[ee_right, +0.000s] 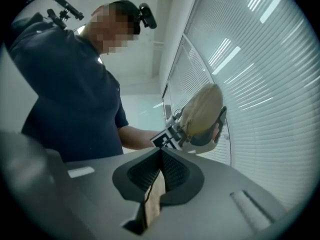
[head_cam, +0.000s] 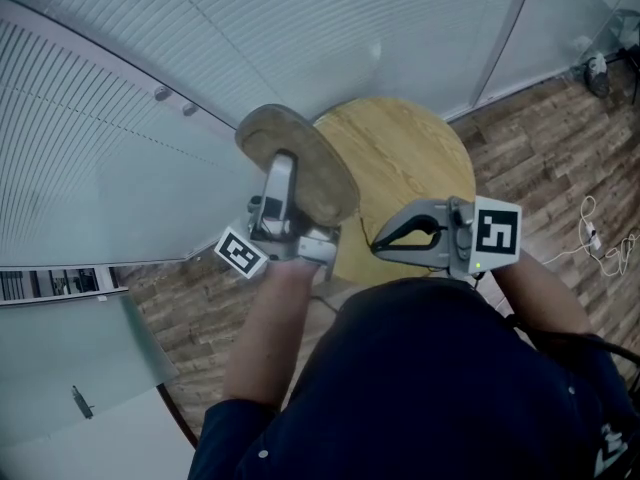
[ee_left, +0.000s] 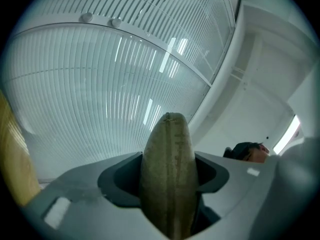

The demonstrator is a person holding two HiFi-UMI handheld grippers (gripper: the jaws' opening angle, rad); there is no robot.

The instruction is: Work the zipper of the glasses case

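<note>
At frame centre the glasses case (head_cam: 300, 158) is being clamped in the left gripper's (head_cam: 282, 180) jaws; the right gripper's (ee_right: 161, 156) jaws are being pressed together, empty

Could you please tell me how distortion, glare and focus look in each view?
Head view: the blinds bow into curves, wide-angle distortion; light is flat. Left gripper view: dark rounded corners, bright glare streaks on the blinds, the glasses case slightly soft. Right gripper view: same dark corners, bright glare streaks at right.
</note>
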